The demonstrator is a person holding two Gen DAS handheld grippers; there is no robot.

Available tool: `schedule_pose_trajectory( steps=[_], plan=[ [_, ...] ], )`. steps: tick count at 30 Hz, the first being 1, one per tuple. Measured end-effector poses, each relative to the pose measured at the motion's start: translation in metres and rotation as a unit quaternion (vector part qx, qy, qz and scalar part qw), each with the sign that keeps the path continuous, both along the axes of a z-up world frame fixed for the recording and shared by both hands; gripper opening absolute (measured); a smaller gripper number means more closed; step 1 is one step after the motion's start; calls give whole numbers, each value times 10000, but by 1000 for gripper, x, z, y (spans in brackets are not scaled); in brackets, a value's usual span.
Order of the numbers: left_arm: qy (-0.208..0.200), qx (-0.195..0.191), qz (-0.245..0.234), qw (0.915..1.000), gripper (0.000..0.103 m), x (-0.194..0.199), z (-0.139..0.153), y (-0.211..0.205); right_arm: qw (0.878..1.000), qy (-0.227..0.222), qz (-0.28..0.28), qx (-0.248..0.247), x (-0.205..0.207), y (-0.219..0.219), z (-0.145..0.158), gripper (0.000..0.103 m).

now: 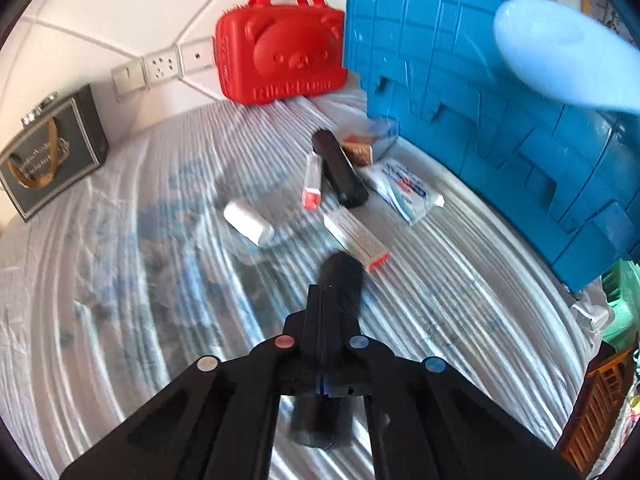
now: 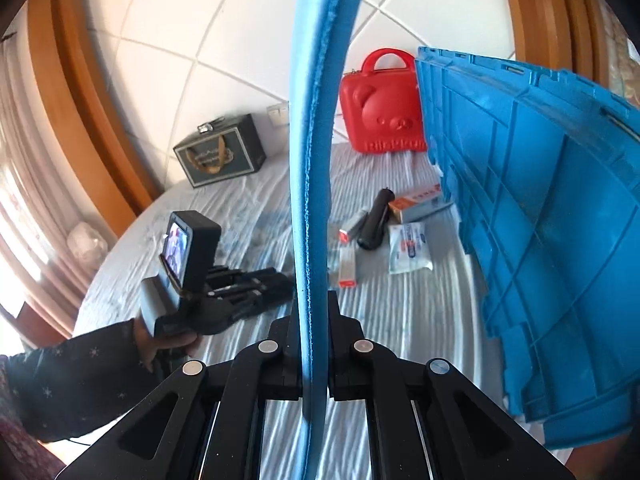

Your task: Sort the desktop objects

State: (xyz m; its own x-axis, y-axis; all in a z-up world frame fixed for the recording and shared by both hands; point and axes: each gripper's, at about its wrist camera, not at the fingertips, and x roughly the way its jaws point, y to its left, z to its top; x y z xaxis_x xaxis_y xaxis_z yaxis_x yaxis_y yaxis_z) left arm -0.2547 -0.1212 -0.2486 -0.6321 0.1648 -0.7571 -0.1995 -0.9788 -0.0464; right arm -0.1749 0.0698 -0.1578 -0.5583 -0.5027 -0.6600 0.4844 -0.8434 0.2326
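Note:
My left gripper (image 1: pixel 324 292) is shut on a black brush-like thing (image 1: pixel 342 276) with a fuzzy tip, held low over the bed. It also shows in the right wrist view (image 2: pixel 276 276). My right gripper (image 2: pixel 314 300) is shut on a flat light-blue pad (image 2: pixel 314 160), seen edge-on; the pad also shows in the left wrist view (image 1: pixel 560 52). On the bed lie a white bottle (image 1: pixel 248 222), a long orange-ended box (image 1: pixel 356 238), a small tube box (image 1: pixel 312 180), a black case (image 1: pixel 340 168) and a tissue pack (image 1: pixel 404 190).
A big blue crate (image 1: pixel 500 120) stands tilted at the right, also in the right wrist view (image 2: pixel 540 220). A red bear case (image 1: pixel 280 48) and a grey gift box (image 1: pixel 48 148) stand against the wall. The bed has a striped cover (image 1: pixel 160 280).

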Motion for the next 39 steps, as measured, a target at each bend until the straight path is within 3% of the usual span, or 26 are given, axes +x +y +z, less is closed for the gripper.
schedule_pose_trajectory(
  steps=[3,9,10,12,14,15,21,24,30,31,32,33,35,39],
  plan=[
    [-266,-224,-136,9993,0,-5,-13,0,10000,-14,-7,5,0,2,-2,7],
    [-627,96,-274,9976,1,2,-35,-1,9999,-148,1,1,1,4,-5,7],
    [-645,46,-292,9975,5,1,-37,1,9999,-159,-12,12,1,3,-5,7],
    [-624,-174,-343,9973,27,-1,-41,5,9997,-232,-17,-29,0,4,-7,7],
    [-745,-167,-412,9962,84,-6,-46,4,9996,-287,-16,-46,-1,2,-9,8],
    [-773,-130,-473,9958,89,-9,-48,3,9995,-301,-12,-34,-1,1,-10,8],
    [-991,-362,-593,9926,89,-25,-62,-3,9993,-366,-75,-54,-6,2,-13,8],
    [-1210,-534,-568,9896,69,-31,-74,-5,9991,-383,-139,-70,-9,3,-14,8],
    [-1221,-528,-588,9894,66,-36,-68,-7,9991,-379,-150,-95,-13,3,-13,8],
    [-1207,-518,-592,9896,59,-36,-67,-6,9992,-367,-148,-93,-13,0,-12,8],
    [-1159,-513,-665,9897,42,-34,-64,-4,9993,-344,-150,-88,-13,-2,-10,8],
    [-1054,-599,-808,9893,35,-29,-61,3,9993,-334,-157,-81,-12,-3,-8,8],
    [-893,-930,-822,9882,35,-24,-57,11,9995,-264,-156,-56,-11,-5,-3,8],
    [-775,-838,-633,9914,34,-21,-39,4,9998,-35,-201,-66,-6,-2,14,8]
  ],
)
